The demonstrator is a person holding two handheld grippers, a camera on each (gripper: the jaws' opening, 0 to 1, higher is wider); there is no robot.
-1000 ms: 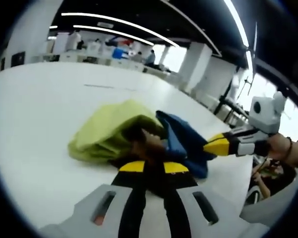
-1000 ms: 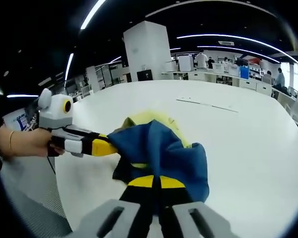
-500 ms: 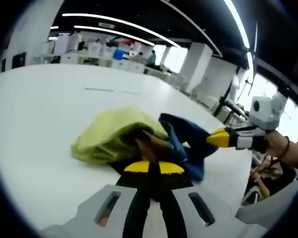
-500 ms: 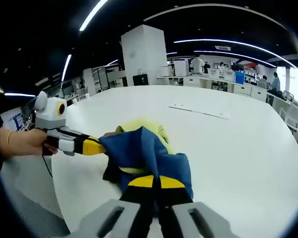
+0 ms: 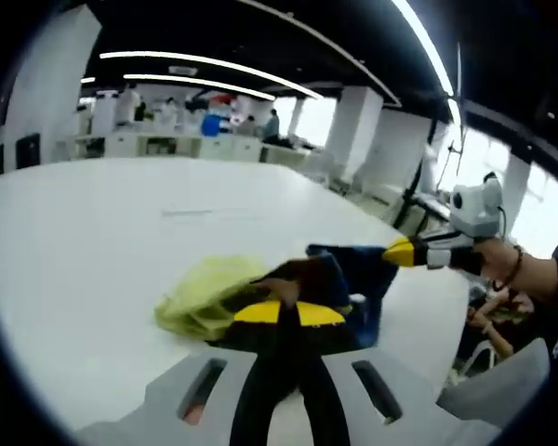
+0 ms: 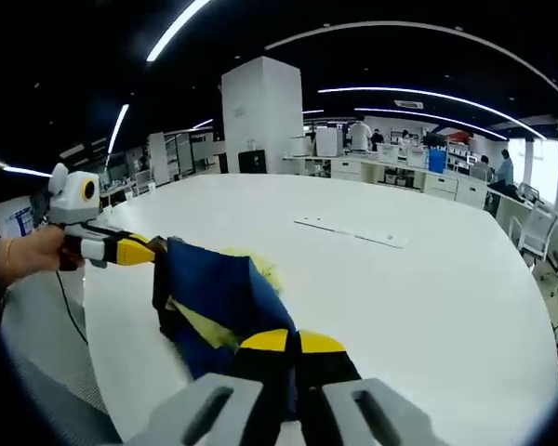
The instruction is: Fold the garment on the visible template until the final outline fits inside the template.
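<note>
Left gripper view: left claw (image 5: 288, 314) pinches garment (image 5: 260, 293) bunched on white desk (image 5: 93, 242). Right claw (image 5: 391, 253) grips its blue edge, pulled sideways; cloth stretches between both claws. Template outline not discernible.

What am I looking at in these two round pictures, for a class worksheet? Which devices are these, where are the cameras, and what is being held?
A person holds a two-jaw gripper in each hand; a fisheye camera rides on each, looking along its jaws. In the left gripper view, the left gripper is shut on a yellow-green and blue garment over a big white table, and the right gripper comes in from the right, gripping the blue cloth. The right gripper view shows the same garment from the other side, hanging stretched between the two grippers.
</note>
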